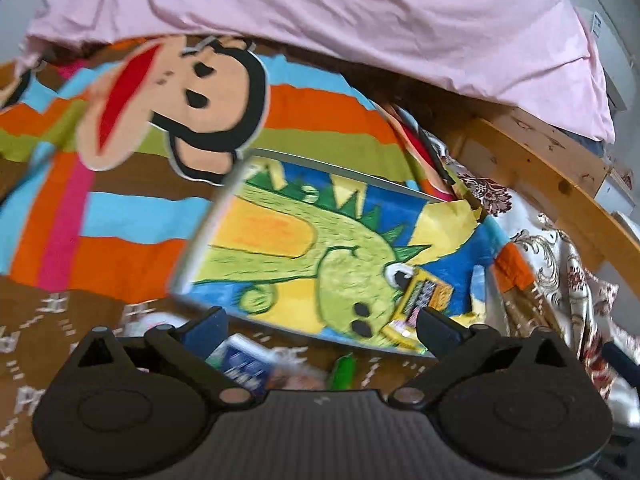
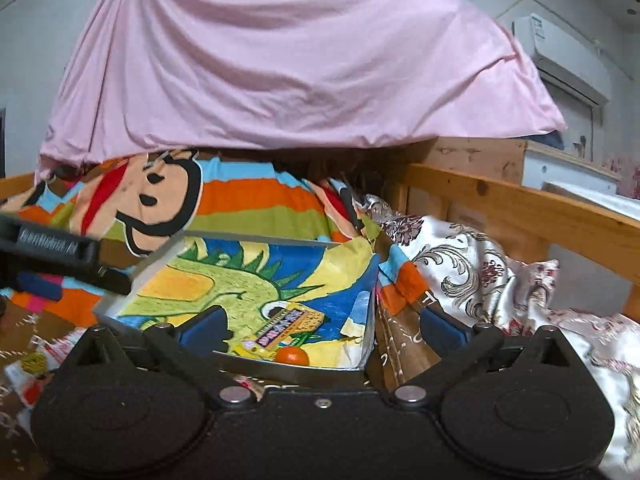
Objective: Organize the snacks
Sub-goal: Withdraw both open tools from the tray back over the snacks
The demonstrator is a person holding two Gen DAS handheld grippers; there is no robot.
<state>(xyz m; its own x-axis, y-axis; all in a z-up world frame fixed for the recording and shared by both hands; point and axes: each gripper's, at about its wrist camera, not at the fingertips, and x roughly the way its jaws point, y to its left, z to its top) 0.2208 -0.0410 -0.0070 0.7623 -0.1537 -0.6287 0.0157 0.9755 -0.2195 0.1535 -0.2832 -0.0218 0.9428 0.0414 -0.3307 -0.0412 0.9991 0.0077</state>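
Both tongs, left [image 1: 320, 322] and right [image 2: 324, 326], stand wide apart, empty, near a tray [image 2: 288, 366] on the bed holding a yellow snack packet [image 2: 286, 326] and an orange [image 2: 293, 356].

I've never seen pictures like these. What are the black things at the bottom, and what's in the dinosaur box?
Those black things are grabbing tools. A person holds one in each hand, and a small camera sits on each, looking forward along its two blue-padded fingers. One picture comes from the left tool, the other from the right tool. Both are open and hold nothing.

Ahead is a tray lined with dinosaur paper, resting on a striped monkey blanket. Inside lie a yellow snack packet and a small orange round thing, maybe a fruit. More snacks, like a blue packet, lie blurred just in front of the tray. A pink sheet hangs behind.
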